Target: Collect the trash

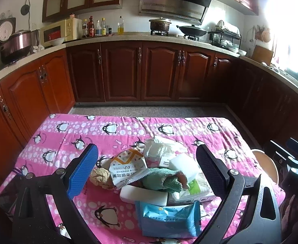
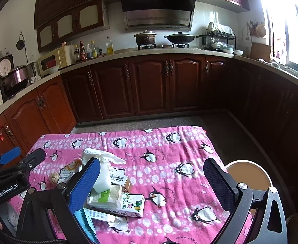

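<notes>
A pile of trash lies on the pink penguin tablecloth (image 1: 71, 130). In the left wrist view it holds a white plastic bag (image 1: 161, 147), a snack wrapper (image 1: 128, 165), a crumpled paper ball (image 1: 100, 175), a green rag (image 1: 165, 180), white foam blocks (image 1: 142, 196), a tissue pack (image 1: 195, 191) and a blue wipes packet (image 1: 169, 220). My left gripper (image 1: 149, 172) is open, its fingers on either side of the pile. My right gripper (image 2: 151, 179) is open and empty over the cloth, right of the pile; a drink carton (image 2: 126, 205) and the plastic bag (image 2: 102, 156) show beside its left finger.
A round bin with a tan inside (image 2: 248, 175) stands at the table's right edge, also in the left wrist view (image 1: 266, 166). Dark wooden kitchen cabinets (image 1: 140, 73) and a countertop with pots and bottles run behind. Grey floor (image 2: 210, 122) lies beyond the table.
</notes>
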A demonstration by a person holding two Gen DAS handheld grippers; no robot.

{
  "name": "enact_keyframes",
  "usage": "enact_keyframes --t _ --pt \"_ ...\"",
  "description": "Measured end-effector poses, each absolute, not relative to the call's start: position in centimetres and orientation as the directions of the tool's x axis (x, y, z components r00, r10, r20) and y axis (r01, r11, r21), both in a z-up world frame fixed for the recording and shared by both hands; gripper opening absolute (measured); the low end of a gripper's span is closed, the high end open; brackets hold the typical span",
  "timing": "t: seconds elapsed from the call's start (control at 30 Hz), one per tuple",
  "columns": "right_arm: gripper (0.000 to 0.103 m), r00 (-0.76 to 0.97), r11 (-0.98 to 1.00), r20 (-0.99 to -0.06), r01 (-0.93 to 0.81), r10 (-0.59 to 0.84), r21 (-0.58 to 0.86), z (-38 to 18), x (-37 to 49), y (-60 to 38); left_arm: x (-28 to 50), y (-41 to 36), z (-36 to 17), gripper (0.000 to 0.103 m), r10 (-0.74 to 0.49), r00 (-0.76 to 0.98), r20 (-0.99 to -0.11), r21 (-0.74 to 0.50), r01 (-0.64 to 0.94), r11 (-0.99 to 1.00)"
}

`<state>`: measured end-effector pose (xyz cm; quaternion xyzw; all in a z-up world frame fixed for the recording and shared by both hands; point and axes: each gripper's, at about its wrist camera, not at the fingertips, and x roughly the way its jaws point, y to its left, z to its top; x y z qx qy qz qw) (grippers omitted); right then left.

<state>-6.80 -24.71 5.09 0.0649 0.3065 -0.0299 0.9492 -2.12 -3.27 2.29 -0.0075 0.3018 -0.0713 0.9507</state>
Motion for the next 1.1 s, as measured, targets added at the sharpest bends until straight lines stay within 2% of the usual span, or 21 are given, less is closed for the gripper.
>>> enact_keyframes --t 0.53,0.8,1.1 --pt "0.101 0.819 0.989 -0.572 0.112 -0.039 0.092 4.9 -6.2 -24.7 -2.0 -3.2 1.7 0.097 -0.151 0.8 -0.581 -0.061 0.142 0.988" --pt "0.101 0.803 0.984 -0.596 0.112 -0.007 0.14 4.1 -5.7 -25.1 -1.3 -3.3 2.4 0.097 -0.159 0.804 -0.572 -0.073 0.143 0.987" --pt "0.101 0.791 0.99 -0.611 0.105 -0.025 0.094 4.0 -5.4 -24.7 -1.0 -3.4 1.6 0.097 -0.155 0.791 -0.592 -0.069 0.142 0.987"
